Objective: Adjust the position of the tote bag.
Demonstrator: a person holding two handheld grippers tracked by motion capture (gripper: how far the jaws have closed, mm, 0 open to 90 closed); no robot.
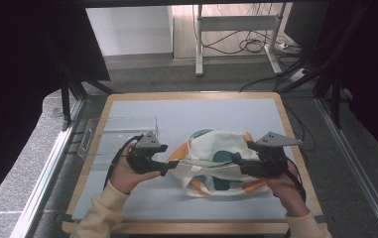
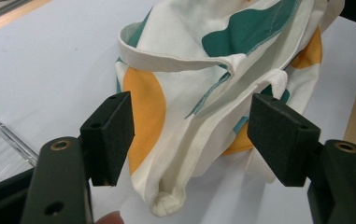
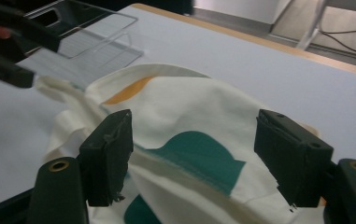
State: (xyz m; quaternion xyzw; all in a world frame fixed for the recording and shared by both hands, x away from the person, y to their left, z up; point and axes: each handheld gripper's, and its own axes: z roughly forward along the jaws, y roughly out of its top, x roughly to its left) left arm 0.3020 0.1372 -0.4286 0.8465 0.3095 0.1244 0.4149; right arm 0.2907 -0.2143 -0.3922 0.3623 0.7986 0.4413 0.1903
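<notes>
A cream cloth tote bag with green and orange patches (image 1: 219, 161) is lying crumpled at the centre of the counter (image 1: 256, 119). The left tool (image 2: 189, 135) and right tool (image 3: 194, 154) are released beside it; no grasp yet.

The bag (image 1: 216, 161) is soft, matt woven cloth. The tray (image 1: 119, 134) is clear glossy plastic. The table (image 1: 196, 95) has a wooden rim.

No readable text, labels or numbers — cloth bag (image 1: 216, 161) seemingly bears colour patches only.
</notes>
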